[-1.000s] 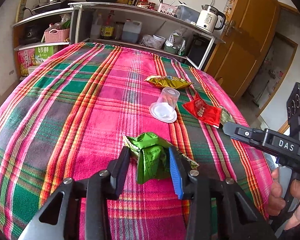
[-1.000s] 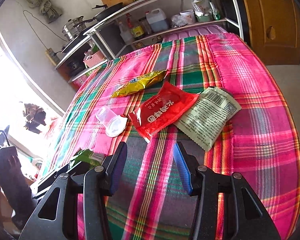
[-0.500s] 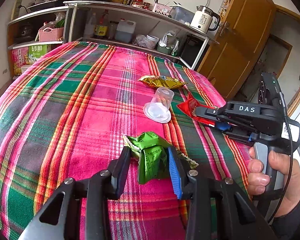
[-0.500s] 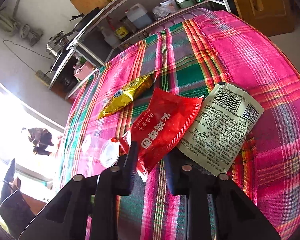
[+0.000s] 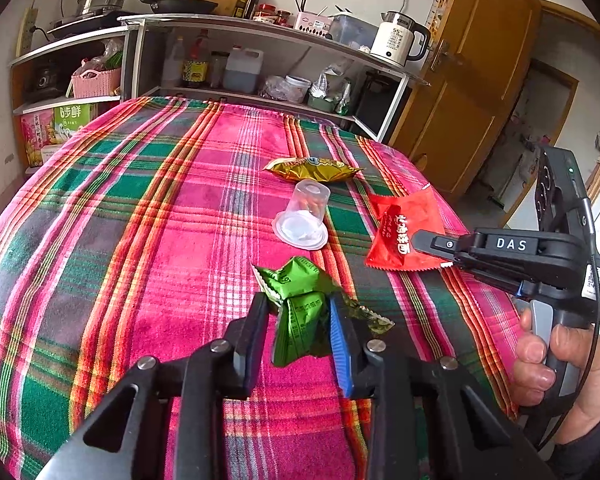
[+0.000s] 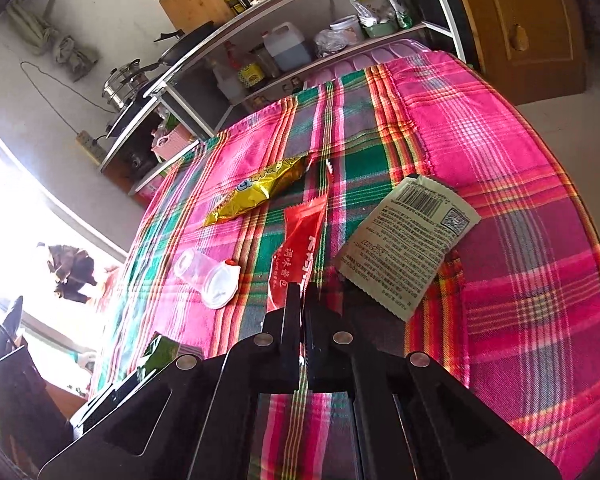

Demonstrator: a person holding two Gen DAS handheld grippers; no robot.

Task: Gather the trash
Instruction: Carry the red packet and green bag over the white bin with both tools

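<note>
right gripper (image 6: 302, 300) clamped on red packet (image 6: 296, 248); left gripper (image 5: 300, 320) pinches green wrapper (image 5: 300, 312) (crumpled): lift both straight up, grip firm.

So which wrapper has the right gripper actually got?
The red wrapper, pinched in the right gripper; the gold and grey wrappers lie untouched.

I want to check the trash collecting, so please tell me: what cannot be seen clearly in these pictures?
- Right wrist view: the green wrapper is mostly hidden behind the left gripper body.
- Left wrist view: the grey packet is hidden behind the right gripper and red packet.
- No trash bin appears in either view.
- Small print on the grey packet is too small to read.
</note>
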